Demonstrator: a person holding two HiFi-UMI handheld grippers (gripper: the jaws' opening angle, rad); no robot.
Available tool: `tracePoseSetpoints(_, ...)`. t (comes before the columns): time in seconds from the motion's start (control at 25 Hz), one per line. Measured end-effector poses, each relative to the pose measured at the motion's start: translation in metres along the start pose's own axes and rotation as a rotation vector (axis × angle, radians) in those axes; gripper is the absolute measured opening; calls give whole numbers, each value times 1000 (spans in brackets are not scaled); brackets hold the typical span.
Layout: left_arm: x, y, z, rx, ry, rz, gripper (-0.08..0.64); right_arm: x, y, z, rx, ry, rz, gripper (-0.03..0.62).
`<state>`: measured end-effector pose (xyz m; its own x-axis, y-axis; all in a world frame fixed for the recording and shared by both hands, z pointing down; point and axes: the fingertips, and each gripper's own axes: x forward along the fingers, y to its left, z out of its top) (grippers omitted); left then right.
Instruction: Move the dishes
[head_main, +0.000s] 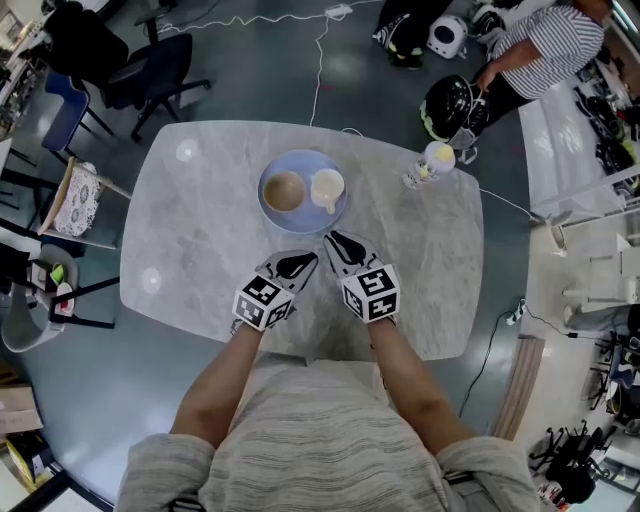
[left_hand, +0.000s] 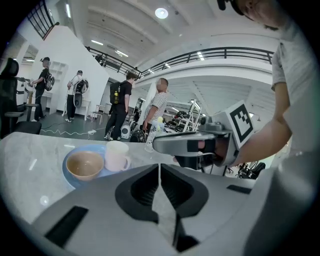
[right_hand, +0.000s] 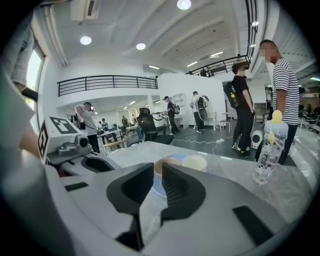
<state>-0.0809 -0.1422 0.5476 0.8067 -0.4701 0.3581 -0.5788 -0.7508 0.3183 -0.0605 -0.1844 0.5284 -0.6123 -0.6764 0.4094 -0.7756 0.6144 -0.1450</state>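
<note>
A blue plate (head_main: 302, 160) lies mid-table and carries a brown bowl (head_main: 284, 191) on the left and a white mug (head_main: 327, 188) on the right. Both grippers hover just short of the plate's near edge, touching nothing. My left gripper (head_main: 297, 266) is shut and empty; its own view has the bowl (left_hand: 85, 165) and mug (left_hand: 117, 155) ahead to the left. My right gripper (head_main: 343, 250) is shut too, with only a sliver between the jaws. Over its tips (right_hand: 158, 167) I see the mug (right_hand: 194, 162).
A clear water bottle (head_main: 428, 165) with a yellow top stands on the grey marble table (head_main: 200, 230) to the right of the plate. Chairs stand at the far left, and people stand beyond the table's far right corner.
</note>
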Motion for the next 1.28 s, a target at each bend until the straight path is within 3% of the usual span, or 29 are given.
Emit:
tracePoseSetpoints(0.76, -60, -69, 28, 25, -162, -46, 26, -91, 79, 11, -21, -93, 116, 25)
tracePoseSetpoints(1.28, -74, -89, 27, 43, -175, -60, 26, -115, 93, 10, -5, -112, 113, 18)
